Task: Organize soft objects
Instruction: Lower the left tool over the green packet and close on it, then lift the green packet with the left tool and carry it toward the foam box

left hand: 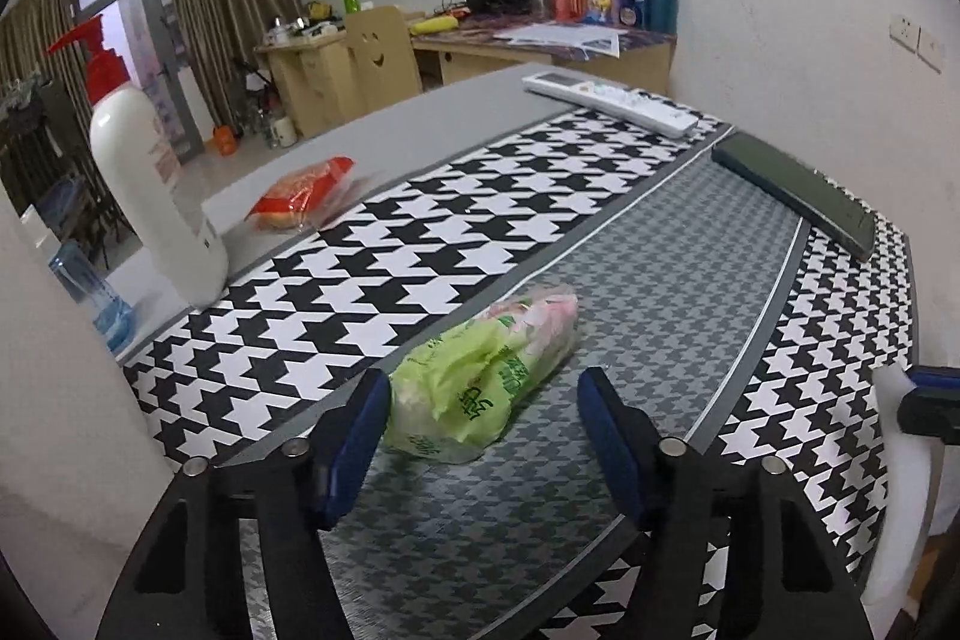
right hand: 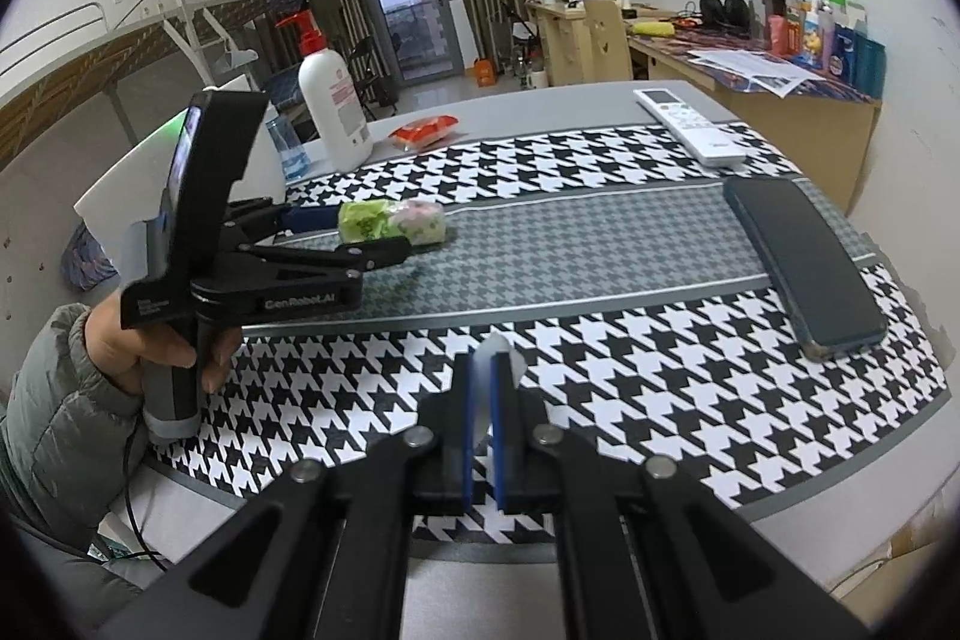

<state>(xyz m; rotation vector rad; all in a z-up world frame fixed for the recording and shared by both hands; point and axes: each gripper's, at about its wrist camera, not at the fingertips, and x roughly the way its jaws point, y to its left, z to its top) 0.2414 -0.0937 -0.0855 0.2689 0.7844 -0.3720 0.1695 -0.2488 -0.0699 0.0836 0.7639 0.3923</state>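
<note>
A green and pink tissue pack (left hand: 486,370) lies on the grey strip of the houndstooth mat (left hand: 420,232). My left gripper (left hand: 485,379) stands open around its near end: the left pad touches the wrapper, the right pad is clear of it. The right wrist view shows the same pack (right hand: 390,220) between the left gripper's fingers (right hand: 372,229), held by a person's hand (right hand: 162,340). My right gripper (right hand: 487,361) is shut on a thin white soft piece (right hand: 498,346), also seen as a white strip (left hand: 897,460) at the right edge. A red snack packet (left hand: 303,196) lies further back.
A white pump bottle (left hand: 150,184) and a blue water bottle (left hand: 90,292) stand at the table's left edge. A white remote (left hand: 612,100) and a dark phone (left hand: 798,184) lie at the far right. Desks and curtains are behind the table.
</note>
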